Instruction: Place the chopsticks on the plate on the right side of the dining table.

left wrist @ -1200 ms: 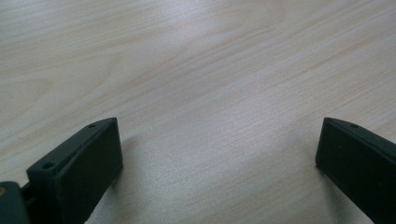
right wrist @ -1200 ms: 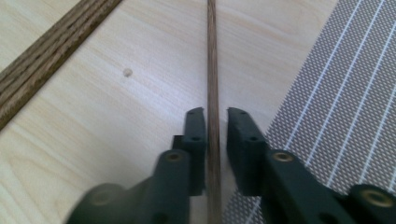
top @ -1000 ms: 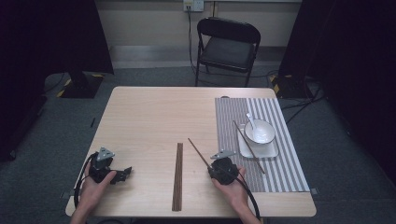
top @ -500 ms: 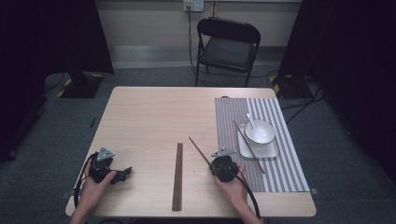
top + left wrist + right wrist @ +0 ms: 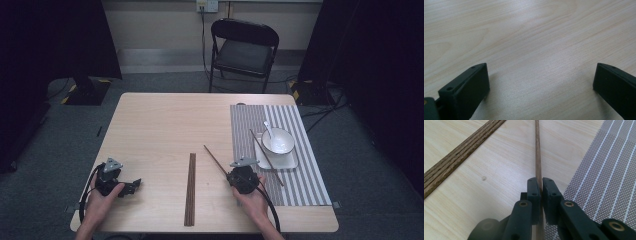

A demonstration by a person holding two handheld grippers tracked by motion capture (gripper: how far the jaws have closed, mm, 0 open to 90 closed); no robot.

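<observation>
Right tongs [image 5: 540,185] pinch a chopstick [image 5: 538,152], its length pointing away toward the far-left tabletop [image 5: 165,125]. Left tongs [image 5: 541,87] rest spread wide, well apart.

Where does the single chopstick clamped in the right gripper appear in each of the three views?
High view: the chopstick slants up-left from the right gripper, just left of the striped placemat.
Left gripper view: not in it; bare table between open jaws.
Right gripper view: it runs up the centre, pinched between the jaws.
Shared landmark: the bundle of chopsticks.
</observation>
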